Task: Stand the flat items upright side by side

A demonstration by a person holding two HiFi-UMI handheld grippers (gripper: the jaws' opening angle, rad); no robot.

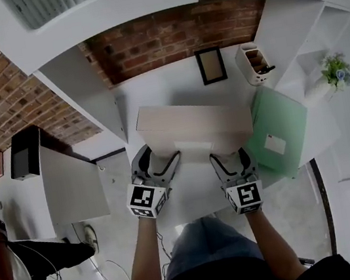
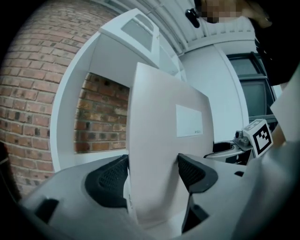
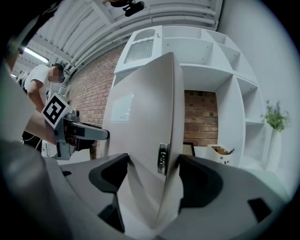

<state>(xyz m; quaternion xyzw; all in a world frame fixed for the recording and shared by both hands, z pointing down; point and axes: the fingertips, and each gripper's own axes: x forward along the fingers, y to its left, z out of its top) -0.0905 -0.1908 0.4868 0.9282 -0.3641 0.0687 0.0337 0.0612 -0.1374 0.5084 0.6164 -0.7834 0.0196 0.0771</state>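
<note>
I am holding the beige folder (image 1: 193, 126) with both grippers. The left gripper (image 1: 161, 161) is clamping its near edge toward 7 o'clock, and the right gripper (image 1: 231, 156) is clamping the same edge toward 5 o'clock. In each gripper view the jaws are pressing on the folder's two faces. The folder is sitting over the middle of the white counter (image 1: 155, 99), with its labelled face toward me. At 3 o'clock a green folder (image 1: 279, 128) is lying flat, just beside the beige one. At 1 o'clock a white pen holder (image 1: 253, 63) is standing with dark, pen-like pieces inside, one poking over its rim. A small picture frame (image 1: 211, 65) is standing at 12 o'clock.
</note>
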